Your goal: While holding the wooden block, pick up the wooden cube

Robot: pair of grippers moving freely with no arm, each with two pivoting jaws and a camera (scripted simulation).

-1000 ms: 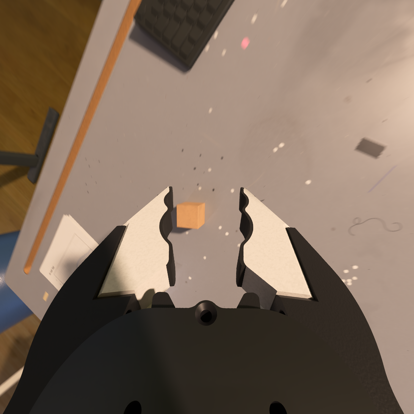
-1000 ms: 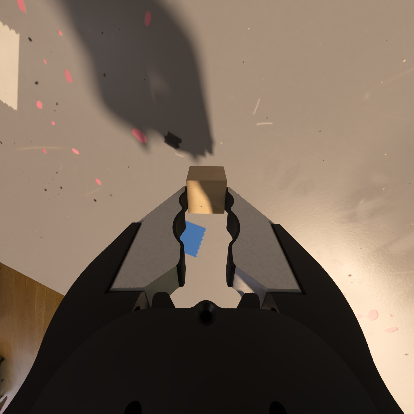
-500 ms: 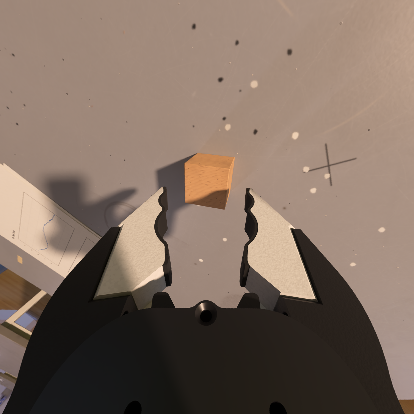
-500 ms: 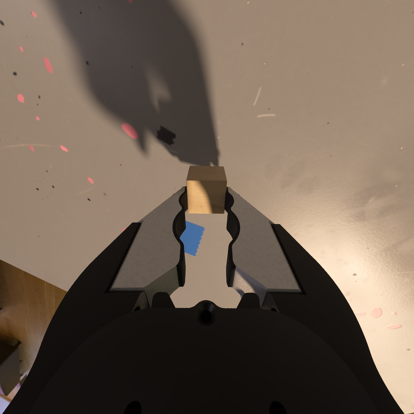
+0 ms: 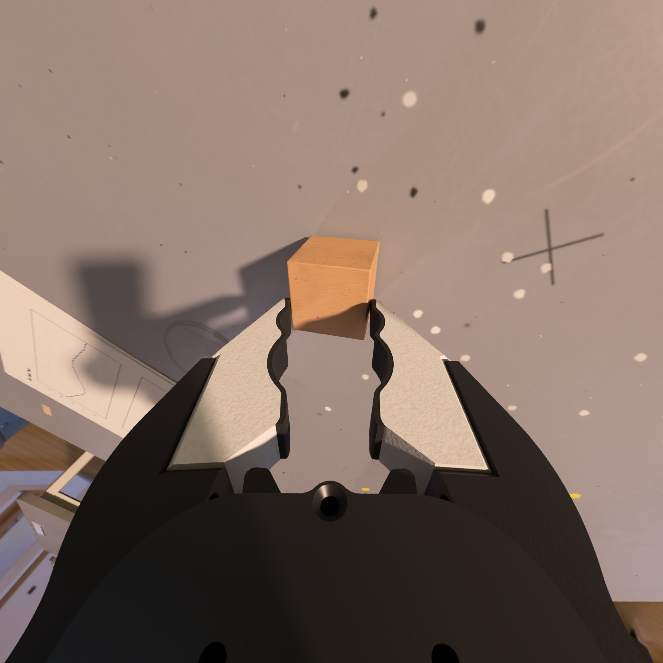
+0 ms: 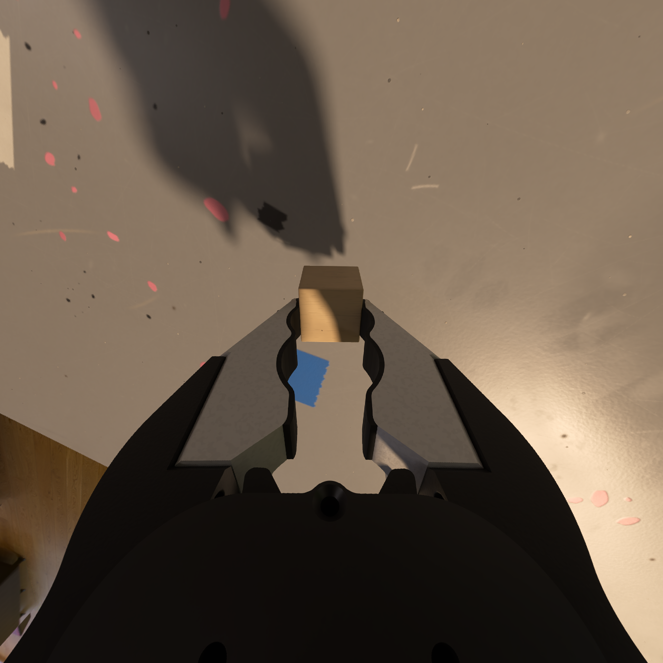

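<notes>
An orange-brown wooden cube (image 5: 332,283) stands on the grey speckled table (image 5: 179,125). My left gripper (image 5: 329,303) has its two fingertips pressed against the cube's left and right sides, near its lower half. In the right wrist view, my right gripper (image 6: 329,305) is shut on a paler wooden block (image 6: 328,287) and holds it at the fingertips, above the table (image 6: 502,179). The gripper's shadow falls on the table well beyond the block.
A white sheet of paper with a graph (image 5: 53,358) lies at the table's left edge, with floor below it. A dark cross mark (image 5: 550,247) is to the cube's right. A blue patch (image 6: 308,382) lies on the table under the right gripper. Wooden floor (image 6: 36,484) shows lower left.
My left gripper came down to the cube, moved forward around it, and its fingers closed onto its sides. My right gripper kept its hold on the block and drifted only slightly.
</notes>
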